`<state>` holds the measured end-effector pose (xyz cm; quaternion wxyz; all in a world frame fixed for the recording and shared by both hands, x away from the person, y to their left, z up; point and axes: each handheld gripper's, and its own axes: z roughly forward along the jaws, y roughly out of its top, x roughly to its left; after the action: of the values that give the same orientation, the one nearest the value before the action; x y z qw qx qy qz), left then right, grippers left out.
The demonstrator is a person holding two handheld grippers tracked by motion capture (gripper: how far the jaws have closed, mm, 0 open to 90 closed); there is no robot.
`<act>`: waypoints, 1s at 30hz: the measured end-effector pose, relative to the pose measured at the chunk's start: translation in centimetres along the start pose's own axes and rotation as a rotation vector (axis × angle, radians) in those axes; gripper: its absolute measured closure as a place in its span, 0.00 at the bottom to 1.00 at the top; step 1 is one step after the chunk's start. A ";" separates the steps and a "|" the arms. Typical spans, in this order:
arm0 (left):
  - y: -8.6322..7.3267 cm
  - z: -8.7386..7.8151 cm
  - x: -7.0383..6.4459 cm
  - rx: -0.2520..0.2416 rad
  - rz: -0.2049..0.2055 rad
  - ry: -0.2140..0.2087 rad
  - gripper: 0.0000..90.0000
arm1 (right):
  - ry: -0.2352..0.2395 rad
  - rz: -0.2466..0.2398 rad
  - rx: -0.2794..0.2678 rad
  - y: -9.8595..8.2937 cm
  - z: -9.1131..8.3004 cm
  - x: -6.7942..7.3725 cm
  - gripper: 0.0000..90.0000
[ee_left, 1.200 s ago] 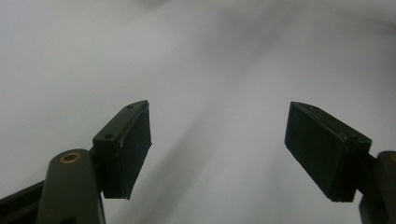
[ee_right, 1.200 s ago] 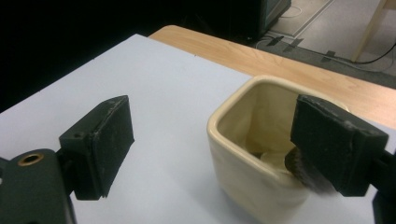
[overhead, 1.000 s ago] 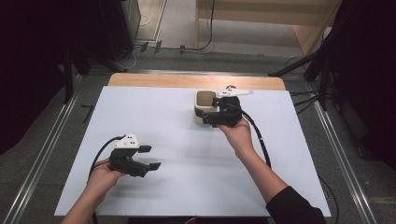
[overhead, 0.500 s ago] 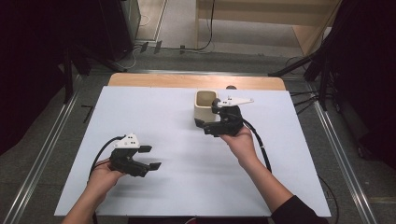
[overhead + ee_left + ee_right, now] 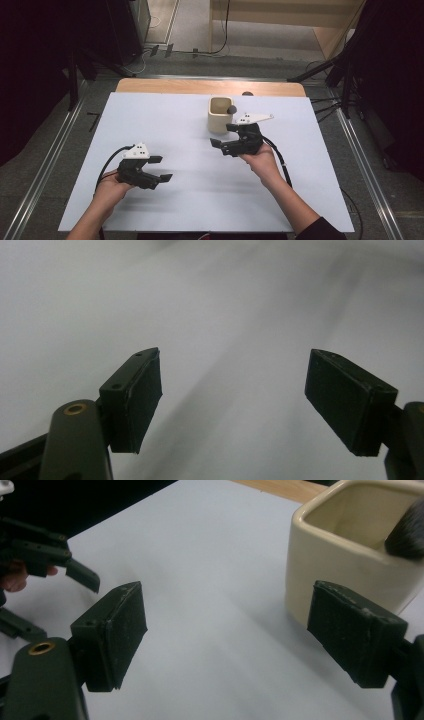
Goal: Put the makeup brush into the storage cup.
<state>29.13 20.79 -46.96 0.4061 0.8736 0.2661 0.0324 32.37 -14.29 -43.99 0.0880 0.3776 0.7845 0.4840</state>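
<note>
A cream square cup (image 5: pixel 218 118) stands at the back middle of the white table; in the right gripper view the cup (image 5: pixel 345 565) is at the upper right. A dark round brush head (image 5: pixel 231 108) rests inside against its rim, and shows as a dark brush head (image 5: pixel 407 535) close up. My right gripper (image 5: pixel 223 136) is open just in front of the cup, holding nothing, jaws wide apart (image 5: pixel 227 625). My left gripper (image 5: pixel 162 168) is open near the front left, low over bare table (image 5: pixel 232 400).
The white table sheet (image 5: pixel 185 130) ends at a wooden strip (image 5: pixel 200 86) along the far edge. Metal rails (image 5: pixel 55 150) run down both sides. The left gripper (image 5: pixel 45 555) also appears far left in the right gripper view.
The right gripper has drawn back from over the cup toward the near edge, uncovering the cup with the brush head in it. The left gripper has stayed put.
</note>
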 end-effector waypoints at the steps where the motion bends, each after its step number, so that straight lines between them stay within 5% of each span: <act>1: 0.0 0.0 0.0 0.001 0.001 0.000 0.26 | 0.004 0.002 0.002 -0.2 0.0 -0.1 0.19; 30: 0.0 -0.1 0.0 0.001 0.010 -0.004 0.26 | 0.065 0.000 0.024 -3.0 -2.5 -0.3 0.19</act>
<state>29.09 20.92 -46.90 0.4061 0.8751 0.2612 0.0326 29.82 -16.99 -45.19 0.0582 0.3627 0.7926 0.4867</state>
